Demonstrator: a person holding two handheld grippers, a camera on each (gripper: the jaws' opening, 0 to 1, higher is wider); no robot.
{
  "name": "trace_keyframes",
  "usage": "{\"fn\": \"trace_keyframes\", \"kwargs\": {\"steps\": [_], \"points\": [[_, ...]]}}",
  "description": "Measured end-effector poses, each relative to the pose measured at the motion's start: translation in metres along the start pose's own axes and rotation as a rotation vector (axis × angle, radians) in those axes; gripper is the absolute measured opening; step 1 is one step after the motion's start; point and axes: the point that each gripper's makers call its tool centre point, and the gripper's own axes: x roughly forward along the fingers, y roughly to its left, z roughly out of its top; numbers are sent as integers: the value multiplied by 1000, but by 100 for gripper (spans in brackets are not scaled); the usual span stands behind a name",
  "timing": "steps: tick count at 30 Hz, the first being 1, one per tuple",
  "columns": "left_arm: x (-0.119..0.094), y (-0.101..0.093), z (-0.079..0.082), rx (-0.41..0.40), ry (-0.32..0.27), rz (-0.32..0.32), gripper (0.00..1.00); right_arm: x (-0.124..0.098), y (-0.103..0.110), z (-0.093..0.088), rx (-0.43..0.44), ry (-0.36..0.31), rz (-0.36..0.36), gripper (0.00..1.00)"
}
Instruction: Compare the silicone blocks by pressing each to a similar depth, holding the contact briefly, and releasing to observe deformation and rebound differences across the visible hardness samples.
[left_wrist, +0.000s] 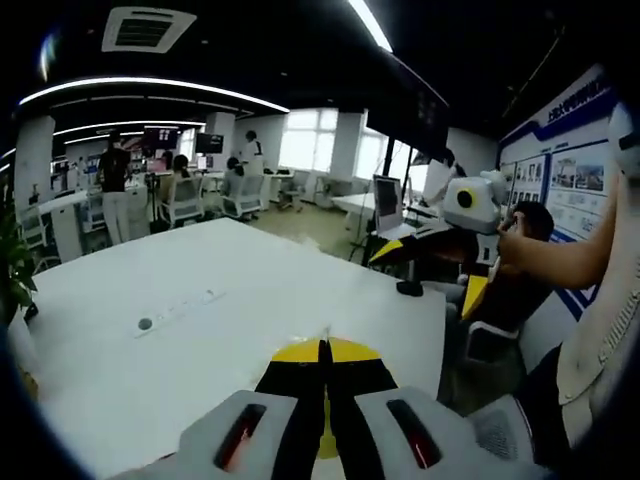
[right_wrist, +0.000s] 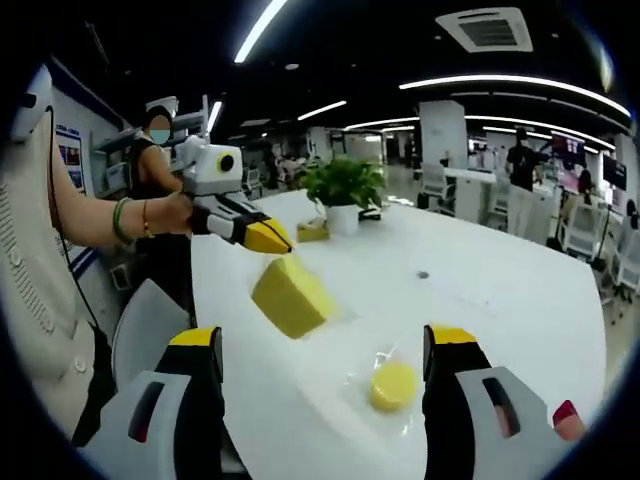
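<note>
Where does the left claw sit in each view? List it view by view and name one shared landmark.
Left gripper view: the left claw rises at bottom centre, its jaws shut and its yellow tips together.
Right gripper view: it comes in at upper left, held by a hand, just above the yellow block.
Shared landmark: the white table.

Two yellow silicone samples lie on the white table in the right gripper view — a large wedge-like block (right_wrist: 291, 296) with flat faces, tilted so one broad face turns upward, and a small round puck (right_wrist: 393, 385). The puck lies flat on a clear film, nearer the camera and well apart from the block — both undeformed
</note>
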Motion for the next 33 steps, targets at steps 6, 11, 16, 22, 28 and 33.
{"fn": "trace_keyframes", "kwargs": {"steps": [6, 11, 16, 22, 28, 33], "points": [[4, -1, -3, 8, 18, -19, 0, 16, -1, 1, -31, 36, 45, 76], [6, -1, -3, 8, 24, -29, 0, 28, -1, -2, -48, 65, 75, 76], [8, -3, -4, 4, 32, -47, 0, 38, 2, -4, -55, 84, 105, 75], [11, -8, -3, 25, 46, -69, 0, 50, 8, -9, -67, 117, 145, 75], [15, -11, -2, 38, 52, -88, 0, 62, 11, -12, -87, 142, 176, 75], [17, -14, -3, 46, 63, -109, 0, 69, 16, -14, -100, 163, 208, 74]]}}
